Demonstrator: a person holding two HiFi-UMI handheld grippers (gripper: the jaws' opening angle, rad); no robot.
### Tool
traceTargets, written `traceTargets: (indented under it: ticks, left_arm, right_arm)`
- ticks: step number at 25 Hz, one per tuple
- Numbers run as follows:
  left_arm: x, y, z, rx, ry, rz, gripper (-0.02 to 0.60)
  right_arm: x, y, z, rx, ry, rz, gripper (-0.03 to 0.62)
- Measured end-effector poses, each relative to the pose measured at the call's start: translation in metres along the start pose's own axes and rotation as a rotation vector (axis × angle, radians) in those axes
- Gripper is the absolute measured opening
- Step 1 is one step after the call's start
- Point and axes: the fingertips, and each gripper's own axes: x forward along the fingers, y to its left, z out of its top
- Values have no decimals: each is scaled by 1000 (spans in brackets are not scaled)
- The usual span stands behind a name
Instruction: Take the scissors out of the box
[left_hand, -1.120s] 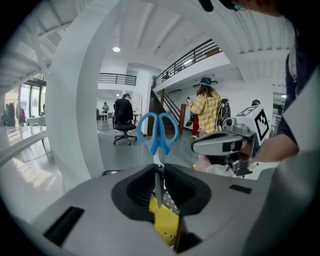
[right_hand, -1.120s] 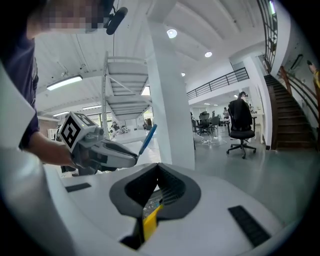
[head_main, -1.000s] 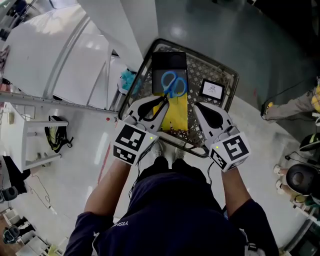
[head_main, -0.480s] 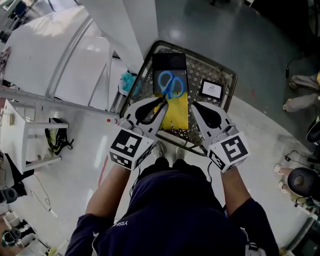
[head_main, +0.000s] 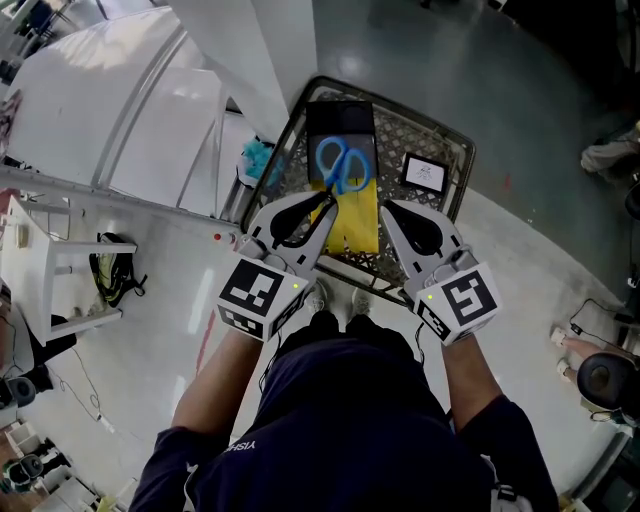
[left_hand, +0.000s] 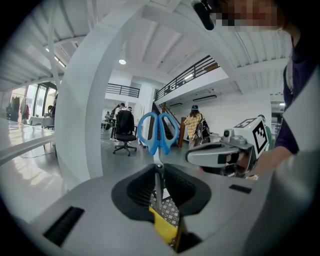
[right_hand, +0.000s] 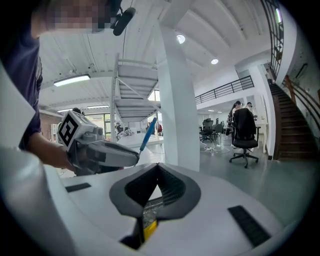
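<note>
The left gripper (head_main: 322, 203) has its fingers pinching the scissors (head_main: 343, 165) by the blades, blue handles pointing far, apparently lifted clear above the yellow-and-black box (head_main: 358, 228) in the wire basket (head_main: 455, 140); the right gripper (head_main: 388, 210), fingers pressed together on nothing, hovers just right

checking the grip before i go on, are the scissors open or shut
Shut: the scissors have both blue loops side by side, blades one thin strip clamped in the left tool.

Head view looks down; gripper views face forward, sharing scissors (left_hand: 159, 134).
</note>
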Motion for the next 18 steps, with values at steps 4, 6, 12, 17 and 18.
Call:
traceTargets:
  ticks: [4,6,12,17,18]
  left_arm:
    - [-3,1,-1,2,-8,2,74]
    - [-4,2,-2,-2,9,5,74]
    - [-5,0,1,1,-15,-1,74]
    - [-4,-2,1,3,-13,-2,74]
    - [-3,-2,1,3,-13,-2,74]
  right_arm:
    - [0,3,1,-4,-1,1,14]
    - [1,4,0,-5,2,3,14]
    - [1,6,-2,-6,8,6,14]
    - [0,5,0,-7,3,6,14]
    - [0,5,-1,-7,4,6,14]
